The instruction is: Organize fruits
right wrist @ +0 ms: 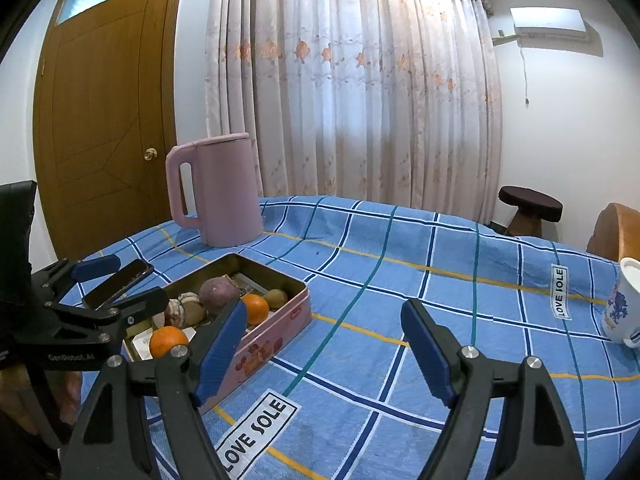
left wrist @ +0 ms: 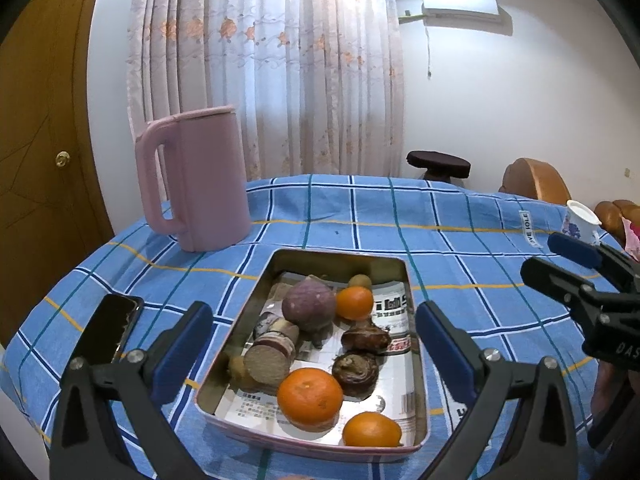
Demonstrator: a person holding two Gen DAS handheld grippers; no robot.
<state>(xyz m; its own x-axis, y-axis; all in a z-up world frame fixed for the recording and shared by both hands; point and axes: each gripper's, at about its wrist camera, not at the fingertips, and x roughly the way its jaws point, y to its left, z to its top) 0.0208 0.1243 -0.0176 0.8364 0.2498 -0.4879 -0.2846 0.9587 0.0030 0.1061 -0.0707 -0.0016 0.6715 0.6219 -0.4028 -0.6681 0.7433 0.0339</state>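
Both grippers hanging empty over the desk, fruit lying in the tin.

I am holding the left gripper (left wrist: pixel 314 344) with jaws apart, the tin (left wrist: pixel 256 292) of oranges (left wrist: pixel 310 398) lying between and below them; the right gripper (right wrist: pixel 324 344) is hovering with jaws apart, the tin to their left.
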